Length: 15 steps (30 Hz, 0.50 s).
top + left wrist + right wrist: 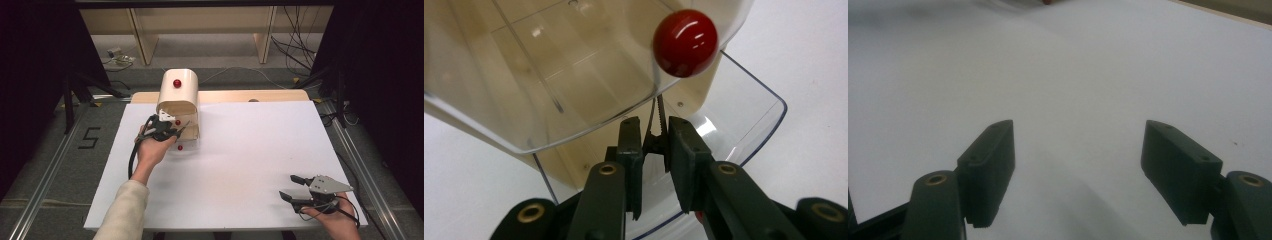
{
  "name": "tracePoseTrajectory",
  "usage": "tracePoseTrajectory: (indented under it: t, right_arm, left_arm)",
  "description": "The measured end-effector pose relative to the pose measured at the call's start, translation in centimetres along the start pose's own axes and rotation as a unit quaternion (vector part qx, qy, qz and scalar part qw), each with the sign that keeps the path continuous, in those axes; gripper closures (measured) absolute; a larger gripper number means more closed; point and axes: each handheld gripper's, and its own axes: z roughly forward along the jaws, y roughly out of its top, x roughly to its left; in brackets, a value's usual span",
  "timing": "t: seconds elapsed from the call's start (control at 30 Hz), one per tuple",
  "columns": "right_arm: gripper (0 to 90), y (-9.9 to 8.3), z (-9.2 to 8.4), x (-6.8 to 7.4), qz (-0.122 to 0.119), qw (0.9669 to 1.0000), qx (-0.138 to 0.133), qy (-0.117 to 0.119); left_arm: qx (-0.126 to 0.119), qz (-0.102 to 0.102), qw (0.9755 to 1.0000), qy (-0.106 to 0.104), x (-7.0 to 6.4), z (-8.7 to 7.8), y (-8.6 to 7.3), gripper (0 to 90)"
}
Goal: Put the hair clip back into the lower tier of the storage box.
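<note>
High view: a wooden bread box [177, 97] w/ curved roll-top stands at the far left of the white worktop [250, 165], one red knob on top [177, 83]. Left claw [175, 131] is up against the box's front, where a clear lid is; another small red knob [180, 147] sits low by the worktop just in front of the box. Right claw [292, 187] rests near the front right corner, well apart from the box, jaws spread and nothing between them.

Left gripper view: left claw [656, 135] is pinched narrow on a thin toothed edge or strip [657, 117] just below the clear curved lid [549, 75]; pads nearly meet on it. A big red knob [685, 42] on the lid sits just above and right of the jaws. A second clear panel [754, 105] curves out underneath, over the worktop. Box interior looks empty as far as it can be seen thru the plastic.

Right gripper view: right claw [1078, 170] is wide, over bare white worktop, holding nothing.

Progress, my read: work looks like moving the box's clear lid. Grip at the lid's front is made; lid seems partway betw. open and shut, can't tell which way it's headed. Left to do: finish the lid's travel, let go. Right claw idle so far.
</note>
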Motion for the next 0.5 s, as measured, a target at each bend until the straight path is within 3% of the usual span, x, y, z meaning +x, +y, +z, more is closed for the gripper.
tracePoseTrajectory:
  t: [0.27, 0.5]
  right_arm:
    - [30.5, 0.0, -0.01, 0.0, 0.0, 1.0, 0.0, 0.0]
    - [30.5, 0.0, -0.03, 0.0, 0.0, 1.0, -0.001, 0.0]
  left_arm:
    - [-0.01, 0.0, 0.9999, 0.012, -0.1, 0.36, -0.01, 74.9]
    - [-0.005, 0.006, 0.9997, 0.023, -0.04, -0.12, -0.06, 60.1]
